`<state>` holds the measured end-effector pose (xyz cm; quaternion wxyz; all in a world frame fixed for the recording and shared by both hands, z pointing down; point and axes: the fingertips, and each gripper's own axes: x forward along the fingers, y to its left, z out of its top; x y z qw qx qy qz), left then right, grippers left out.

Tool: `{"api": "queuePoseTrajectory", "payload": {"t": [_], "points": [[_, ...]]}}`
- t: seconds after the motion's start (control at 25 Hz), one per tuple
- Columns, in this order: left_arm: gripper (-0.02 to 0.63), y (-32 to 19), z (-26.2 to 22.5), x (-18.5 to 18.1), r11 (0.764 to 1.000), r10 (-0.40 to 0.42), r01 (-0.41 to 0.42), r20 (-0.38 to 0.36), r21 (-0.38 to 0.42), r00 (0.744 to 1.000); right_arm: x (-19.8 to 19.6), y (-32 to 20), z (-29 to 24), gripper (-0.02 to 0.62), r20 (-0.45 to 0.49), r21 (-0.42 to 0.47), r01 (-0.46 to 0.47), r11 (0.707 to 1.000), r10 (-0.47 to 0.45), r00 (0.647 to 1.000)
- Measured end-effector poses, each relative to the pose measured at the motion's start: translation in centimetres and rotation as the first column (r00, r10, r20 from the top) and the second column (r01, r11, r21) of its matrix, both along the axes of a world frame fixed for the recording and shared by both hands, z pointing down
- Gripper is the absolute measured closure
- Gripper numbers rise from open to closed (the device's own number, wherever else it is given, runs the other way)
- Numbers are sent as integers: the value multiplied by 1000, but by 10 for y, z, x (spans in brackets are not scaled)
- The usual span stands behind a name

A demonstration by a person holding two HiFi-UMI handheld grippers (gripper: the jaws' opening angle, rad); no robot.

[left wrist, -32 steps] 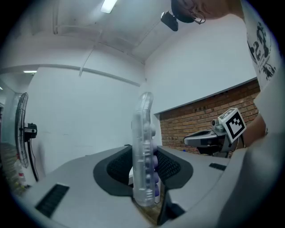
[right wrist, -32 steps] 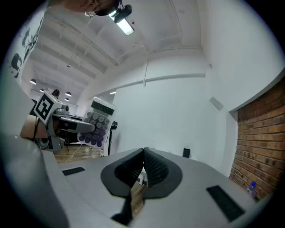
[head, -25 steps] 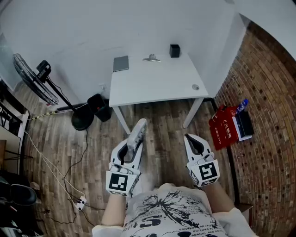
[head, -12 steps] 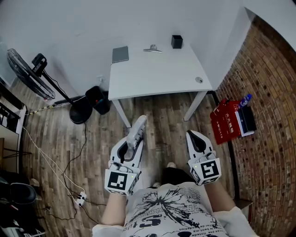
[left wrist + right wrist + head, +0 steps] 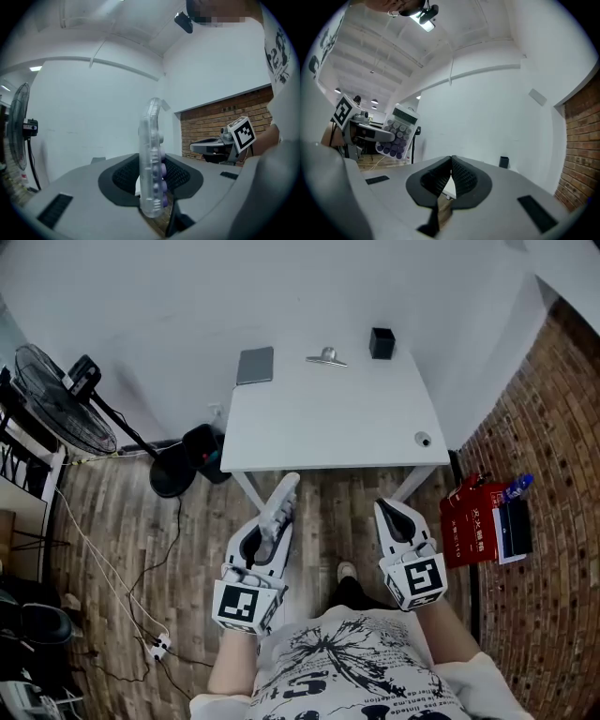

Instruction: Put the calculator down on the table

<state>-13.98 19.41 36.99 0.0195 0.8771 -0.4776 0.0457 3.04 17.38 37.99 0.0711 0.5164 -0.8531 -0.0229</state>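
My left gripper (image 5: 265,538) is shut on a clear calculator (image 5: 281,501) with purple keys, held on edge and sticking out past the jaws toward the white table (image 5: 328,423). In the left gripper view the calculator (image 5: 152,154) stands upright between the pads, keys facing right. My right gripper (image 5: 394,517) hangs beside it, jaws closed tip to tip with nothing in them (image 5: 451,165). From the right gripper view the calculator (image 5: 397,133) shows at the left. Both grippers are over the wooden floor, short of the table's near edge.
On the table's far side lie a grey pad (image 5: 254,365), a silver clip (image 5: 326,357) and a black cube (image 5: 382,342); a small round cap (image 5: 423,439) sits near its right corner. A fan (image 5: 56,409), a black bin (image 5: 202,451), floor cables (image 5: 112,587) and a red box (image 5: 473,526) surround it.
The table has drawn closer and lower in the head view as both grippers moved toward it. The calculator stays clamped in the left gripper; the right stays closed.
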Motion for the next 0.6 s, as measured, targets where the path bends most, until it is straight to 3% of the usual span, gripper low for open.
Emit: {"api": "queuePoseTrajectory", "payload": {"t": [0.36,0.6], "points": [[460,-142,-19,66,998,-65,64,15,24,998,63,-156,-14,580,-15,6,69,998,-69,998],[460,-206,0,90,997,-70,71,25,-33,997,82,-226,0,580,-7,-34,87,996,-87,996]]}}
